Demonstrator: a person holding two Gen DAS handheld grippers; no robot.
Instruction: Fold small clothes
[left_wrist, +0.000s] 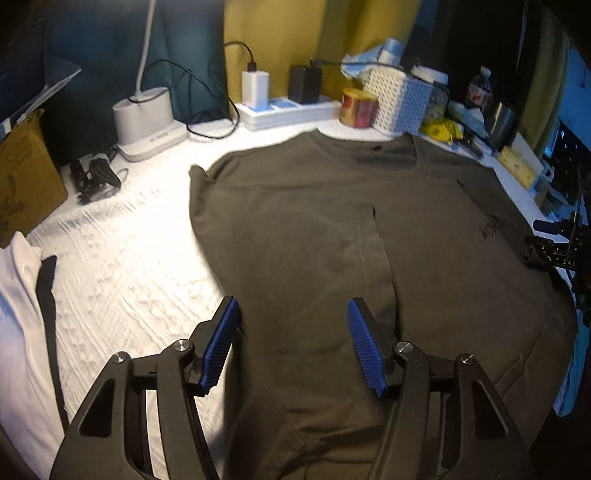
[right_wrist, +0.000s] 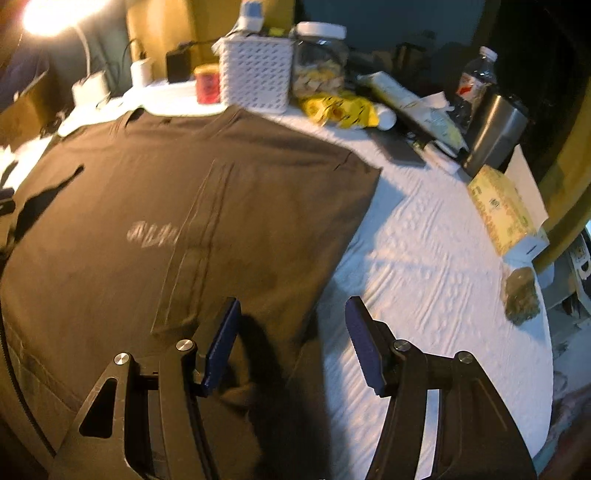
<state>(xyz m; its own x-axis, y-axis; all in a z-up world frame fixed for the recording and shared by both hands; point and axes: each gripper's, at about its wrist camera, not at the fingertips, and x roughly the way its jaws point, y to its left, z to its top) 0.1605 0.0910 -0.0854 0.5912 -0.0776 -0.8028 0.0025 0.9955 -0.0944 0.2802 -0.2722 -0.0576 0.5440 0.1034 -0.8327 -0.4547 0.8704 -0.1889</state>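
Left tongs (left_wrist: 293, 314) released, nothing between blue pads, above near part of dark shirt (left_wrist: 332, 229). Right tongs (right_wrist: 293, 314) released too, over shirt's right edge. Shirt flat on white cloth (right_wrist: 424, 258). Shirt print blurry, can't read.

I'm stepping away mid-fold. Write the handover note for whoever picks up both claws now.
Left claw: open, empty, over the shirt's near left part.
Right claw: open, empty, over the shirt's right edge.
Dark shirt: flat on the white table cover, collar towards the clutter at the back.
Done: both sides appear folded inward, meeting near the middle.
Left: fold bottom up towards collar. White garment at left looks unfolded.
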